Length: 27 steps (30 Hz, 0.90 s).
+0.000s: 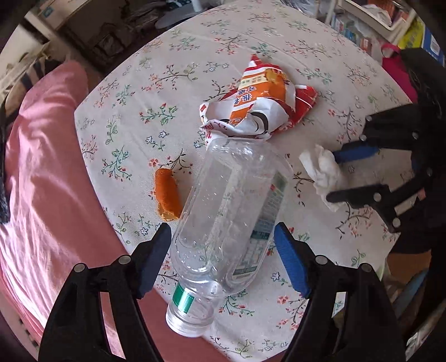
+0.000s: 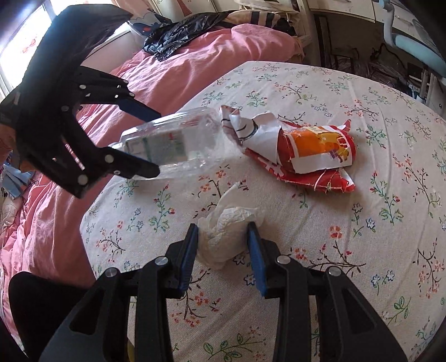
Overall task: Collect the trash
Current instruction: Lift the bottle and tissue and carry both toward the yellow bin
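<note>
A clear, capless plastic bottle (image 1: pixel 228 208) (image 2: pixel 172 142) lies along the edge of the table with the floral cloth (image 1: pixel 167 83), its neck past the edge. My left gripper (image 1: pixel 223 227) (image 2: pixel 159 142) comes down over the bottle, one blue pad against each side, shut on it. I cannot tell whether the bottle rests on the cloth. My right gripper (image 2: pixel 222 225) (image 1: pixel 331 176) is shut on a crumpled white tissue (image 2: pixel 225 242) (image 1: pixel 320 167) low over the cloth. A torn red and orange snack bag (image 1: pixel 259 100) (image 2: pixel 315 150) lies just beyond the bottle's base. An orange peel (image 1: pixel 167 195) lies left of the bottle.
Pink bedding (image 1: pixel 41 167) (image 2: pixel 167 69) borders the table on the bottle's side, with a black plastic bag (image 2: pixel 178 36) lying on it farther back. Cluttered shelves (image 1: pixel 390 22) and boxes stand beyond the table's far edge.
</note>
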Tool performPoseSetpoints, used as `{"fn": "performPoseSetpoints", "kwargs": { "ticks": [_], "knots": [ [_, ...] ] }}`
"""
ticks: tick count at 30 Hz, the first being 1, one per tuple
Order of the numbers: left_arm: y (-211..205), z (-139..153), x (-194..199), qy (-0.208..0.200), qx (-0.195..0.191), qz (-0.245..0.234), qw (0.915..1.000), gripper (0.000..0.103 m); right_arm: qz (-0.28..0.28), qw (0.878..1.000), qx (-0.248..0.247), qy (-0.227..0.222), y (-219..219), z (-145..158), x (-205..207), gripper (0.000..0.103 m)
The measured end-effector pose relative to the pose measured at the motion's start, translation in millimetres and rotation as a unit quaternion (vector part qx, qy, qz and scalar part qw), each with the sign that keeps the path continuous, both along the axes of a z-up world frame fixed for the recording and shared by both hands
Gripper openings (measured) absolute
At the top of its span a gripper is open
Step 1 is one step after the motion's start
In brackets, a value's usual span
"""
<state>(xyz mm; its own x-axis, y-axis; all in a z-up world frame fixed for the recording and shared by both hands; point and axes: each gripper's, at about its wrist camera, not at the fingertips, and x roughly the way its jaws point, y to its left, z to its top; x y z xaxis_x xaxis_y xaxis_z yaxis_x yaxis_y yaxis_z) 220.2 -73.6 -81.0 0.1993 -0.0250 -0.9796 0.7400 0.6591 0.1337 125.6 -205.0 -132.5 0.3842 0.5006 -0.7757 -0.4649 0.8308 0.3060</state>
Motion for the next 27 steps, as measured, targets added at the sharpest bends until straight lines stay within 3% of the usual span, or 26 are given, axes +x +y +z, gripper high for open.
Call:
{"fn": "performPoseSetpoints", "kwargs": {
  "ticks": [3, 6, 10, 14, 18, 20, 21, 24, 27],
  "knots": [
    [-4, -7, -3, -0.002, -0.004, 0.008, 1.0, 0.073, 0.001, 1.0, 0.0, 0.0, -2, 0, -1, 0.036],
    [-7, -21, -11, 0.05, -0.031, 0.023, 0.998, 0.072, 0.0, 1.0, -0.001, -0.001, -2, 0, -2, 0.036],
    [-3, -22, -20, 0.061, -0.058, 0.047, 0.9953, 0.072, -0.002, 1.0, -0.002, -0.001, -2, 0, -4, 0.036],
    [0, -1, -23, 0.008, -0.081, 0.083, 0.9932, 0.073, -0.003, 1.0, -0.001, 0.0, -3, 0, -4, 0.036],
    [-14, 4, -26, -0.041, -0.058, 0.085, 0.9938, 0.074, -0.004, 1.0, -0.003, -0.002, -2, 0, -5, 0.036],
    [-18, -2, -30, -0.065, -0.04, 0.088, 0.9932, 0.068, -0.003, 1.0, -0.007, -0.004, -1, 0, -6, 0.036],
    [-17, -5, -31, -0.066, -0.043, 0.093, 0.9925, 0.058, -0.003, 1.0, -0.009, -0.005, -1, 0, -6, 0.036],
    [-4, -4, -37, -0.082, -0.075, 0.139, 0.984, 0.053, -0.002, 1.0, -0.01, -0.004, 0, 1, -6, 0.034],
    [12, -1, -52, -0.103, -0.116, 0.201, 0.9673, 0.053, 0.0, 1.0, -0.009, -0.006, 1, 4, -9, 0.033]
  ]
}}
